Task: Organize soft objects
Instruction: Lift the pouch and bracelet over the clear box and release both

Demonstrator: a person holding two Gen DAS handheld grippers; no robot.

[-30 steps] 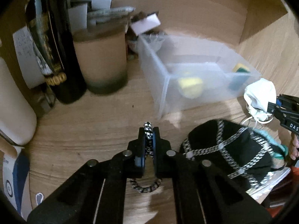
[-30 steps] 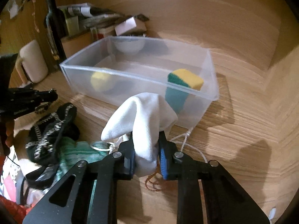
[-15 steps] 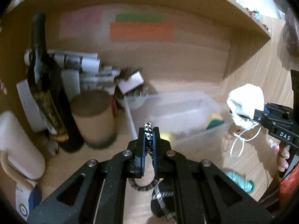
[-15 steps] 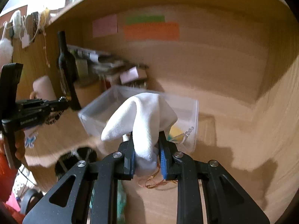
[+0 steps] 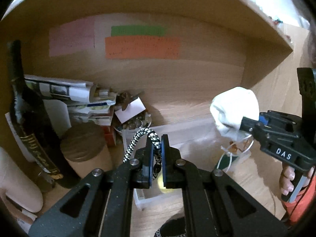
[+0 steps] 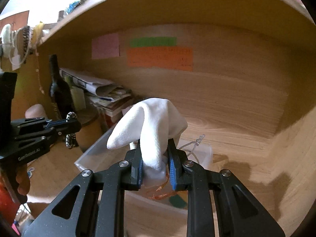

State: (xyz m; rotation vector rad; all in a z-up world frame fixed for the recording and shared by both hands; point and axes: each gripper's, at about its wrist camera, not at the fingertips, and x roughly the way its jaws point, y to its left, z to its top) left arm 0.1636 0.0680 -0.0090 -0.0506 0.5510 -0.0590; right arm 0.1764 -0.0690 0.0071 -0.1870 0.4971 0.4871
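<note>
Both grippers are carrying: right gripper [image 6: 155,164] clenching the white cloth [image 6: 152,122], left gripper [image 5: 157,152] pinching the braided cord [image 5: 146,136]; next, releasing over the clear bin [image 5: 177,130]

Looking forward along each gripper's fingers, close over the clear bin [image 5: 183,136], toward the wooden back wall; shared: orange note [image 5: 142,48] [image 6: 160,59], wine bottle [image 5: 29,118] [image 6: 59,90].

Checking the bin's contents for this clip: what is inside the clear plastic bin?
Inside the clear plastic bin, a yellow item shows between the left gripper's fingers, and a green one below the right gripper. The grippers and white cloth cover the rest.
</note>
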